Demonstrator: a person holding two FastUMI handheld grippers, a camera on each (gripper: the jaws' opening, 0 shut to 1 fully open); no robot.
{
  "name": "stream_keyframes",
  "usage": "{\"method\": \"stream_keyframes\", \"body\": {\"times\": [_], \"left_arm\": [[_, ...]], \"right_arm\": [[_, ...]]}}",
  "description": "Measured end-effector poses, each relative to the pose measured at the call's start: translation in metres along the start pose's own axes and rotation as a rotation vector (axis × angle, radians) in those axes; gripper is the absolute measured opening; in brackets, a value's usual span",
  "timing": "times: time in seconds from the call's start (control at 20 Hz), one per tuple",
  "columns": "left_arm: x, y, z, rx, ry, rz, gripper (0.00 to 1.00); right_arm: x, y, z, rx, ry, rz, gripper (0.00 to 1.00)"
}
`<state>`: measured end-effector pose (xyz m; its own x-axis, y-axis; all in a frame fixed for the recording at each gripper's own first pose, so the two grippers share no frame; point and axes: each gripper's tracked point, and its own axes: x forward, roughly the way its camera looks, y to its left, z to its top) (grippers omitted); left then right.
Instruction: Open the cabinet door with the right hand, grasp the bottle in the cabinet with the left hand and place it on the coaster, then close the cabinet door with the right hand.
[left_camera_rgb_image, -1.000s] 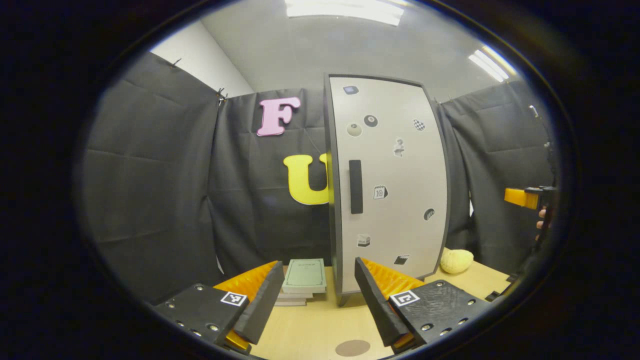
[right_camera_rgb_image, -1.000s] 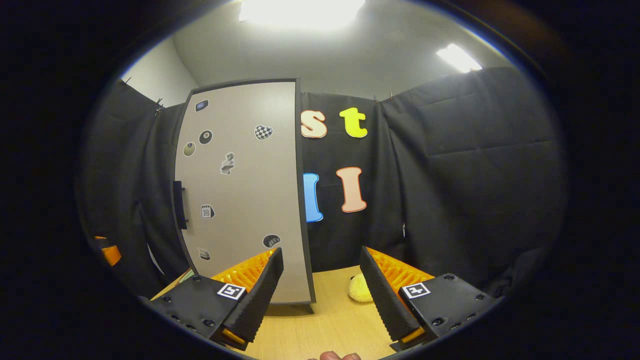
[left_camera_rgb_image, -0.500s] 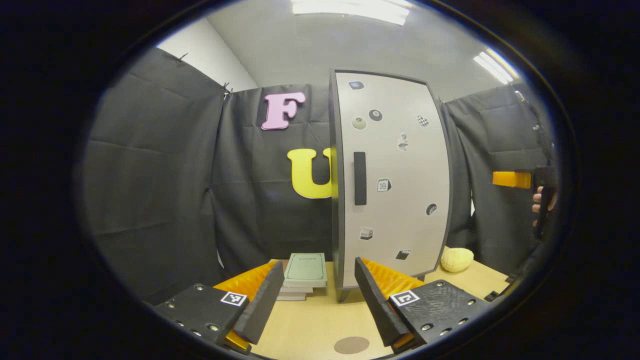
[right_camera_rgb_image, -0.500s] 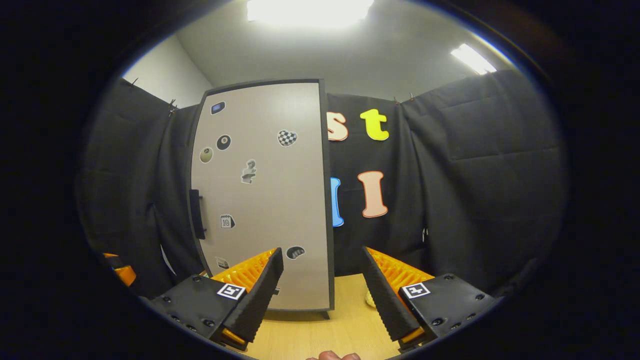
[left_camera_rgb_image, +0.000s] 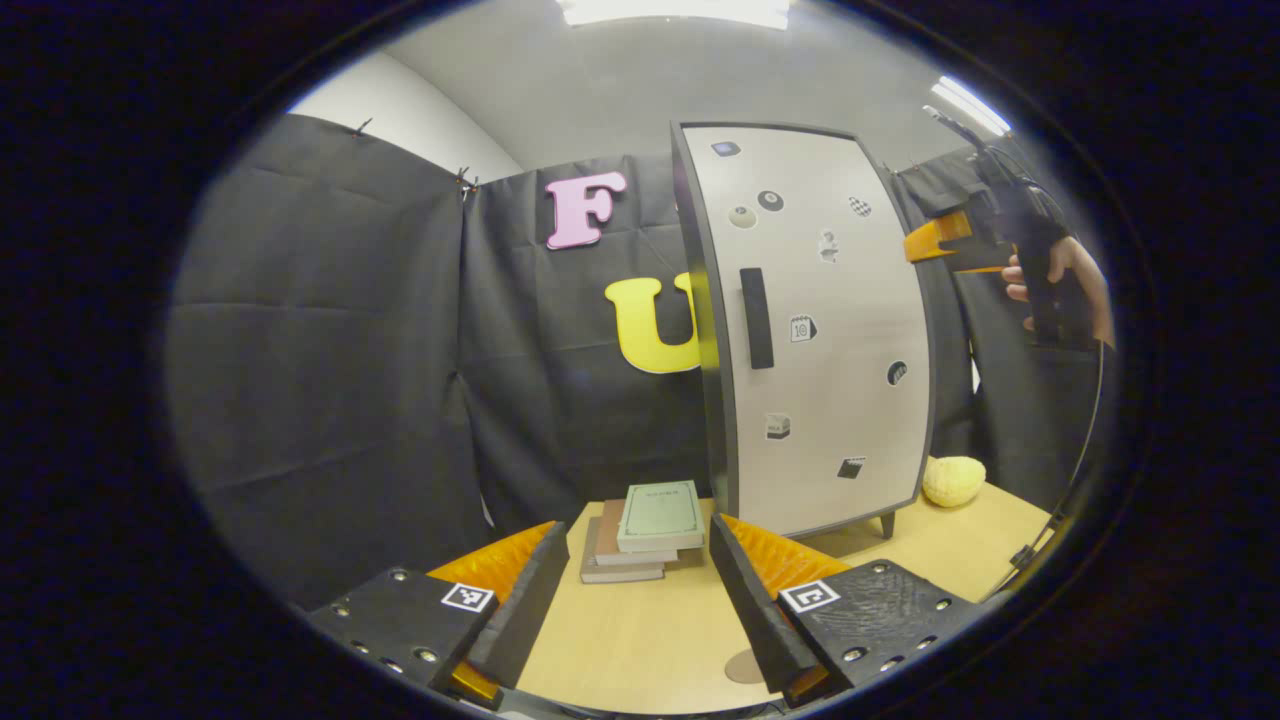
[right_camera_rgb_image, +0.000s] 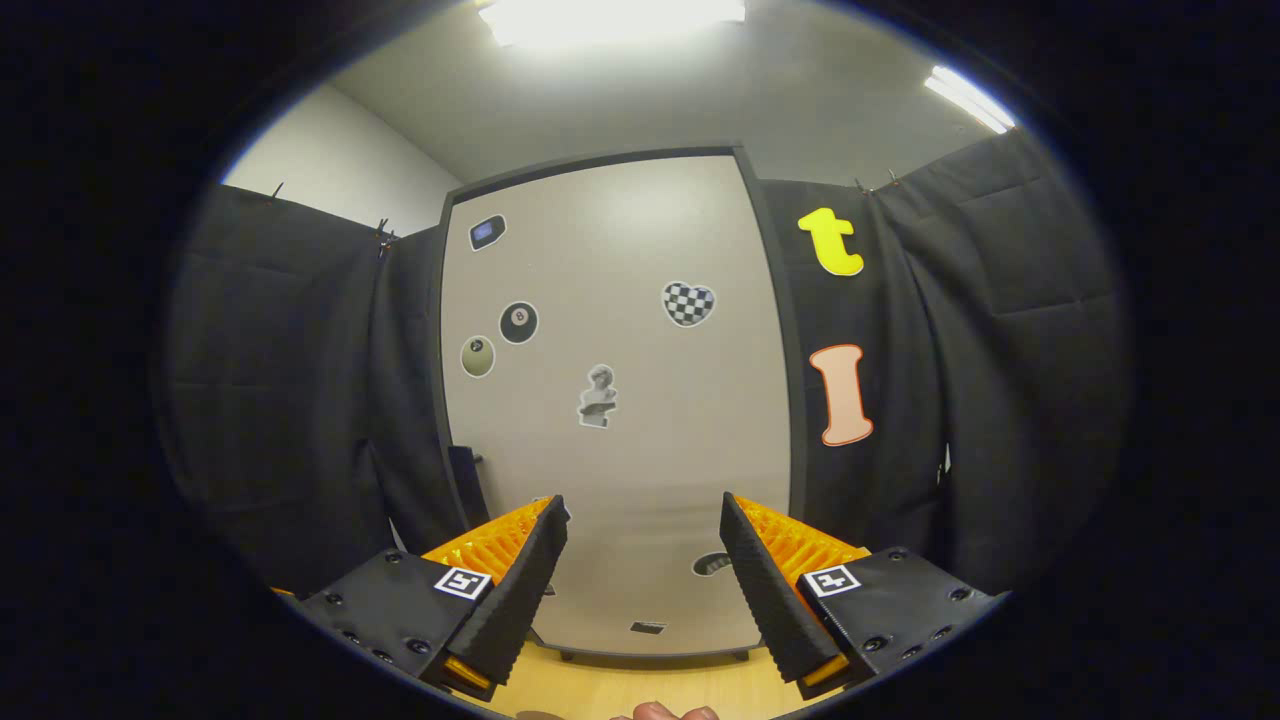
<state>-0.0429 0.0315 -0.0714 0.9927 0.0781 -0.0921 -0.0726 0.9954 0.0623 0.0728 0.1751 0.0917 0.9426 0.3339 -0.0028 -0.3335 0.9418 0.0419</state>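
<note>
Right gripper view: tongs (right_camera_rgb_image: 640, 590) face cabinet door (right_camera_rgb_image: 610, 400)

- A light wooden table (left_camera_rgb_image: 640, 640) fills the lower middle of the left gripper view.
- A cabinet (left_camera_rgb_image: 820, 330) stands on short legs at centre right, door shut.
- A stack of books (left_camera_rgb_image: 645, 530) lies just left of its base.
- A yellow rounded object (left_camera_rgb_image: 952, 481) sits at right.
- A brown round coaster (left_camera_rgb_image: 742, 666) lies at the bottom edge, partly hidden.

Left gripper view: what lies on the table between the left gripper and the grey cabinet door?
In the left gripper view, a stack of books lies between the left gripper and the grey cabinet door; otherwise bare wooden table.
</note>
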Motion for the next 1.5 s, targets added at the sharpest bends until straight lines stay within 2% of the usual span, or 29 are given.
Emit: {"method": "stream_keyframes", "body": {"times": [0.1, 0.25, 0.55, 1.15, 1.2, 1.25, 1.35, 1.4, 1.45, 1.5], "left_arm": [[-0.004, 0.003, -0.01, -0.033, 0.016, 0.004, 0.87], [-0.008, 0.019, -0.025, -0.057, 0.042, 0.048, 0.87], [-0.011, 0.05, -0.033, -0.097, 0.05, 0.129, 0.88], [-0.005, 0.093, -0.051, -0.108, 0.076, 0.24, 0.86], [-0.002, 0.097, -0.053, -0.112, 0.077, 0.245, 0.86], [-0.001, 0.104, -0.051, -0.113, 0.075, 0.25, 0.86], [-0.003, 0.109, -0.05, -0.11, 0.075, 0.254, 0.86], [-0.002, 0.11, -0.051, -0.111, 0.076, 0.256, 0.89], [-0.002, 0.109, -0.053, -0.113, 0.079, 0.258, 0.88], [-0.001, 0.11, -0.055, -0.118, 0.087, 0.26, 0.86]], "right_arm": [[0.015, 0.021, 0.007, -0.012, -0.007, 0.024, 0.98], [0.035, 0.057, 0.013, -0.009, -0.019, 0.06, 0.98], [0.071, 0.121, 0.001, 0.004, 0.003, 0.123, 0.97], [0.138, 0.154, -0.068, -0.07, 0.129, 0.022, 0.98], [0.14, 0.154, -0.073, -0.069, 0.139, 0.014, 0.92], [0.141, 0.153, -0.078, -0.071, 0.152, 0.003, 0.94], [0.144, 0.154, -0.086, -0.062, 0.181, 0.005, 0.75], [0.146, 0.157, -0.089, -0.052, 0.189, 0.013, 0.7], [0.146, 0.159, -0.092, -0.042, 0.199, 0.018, 0.61], [0.149, 0.159, -0.095, -0.037, 0.215, 0.017, 0.57]]}}
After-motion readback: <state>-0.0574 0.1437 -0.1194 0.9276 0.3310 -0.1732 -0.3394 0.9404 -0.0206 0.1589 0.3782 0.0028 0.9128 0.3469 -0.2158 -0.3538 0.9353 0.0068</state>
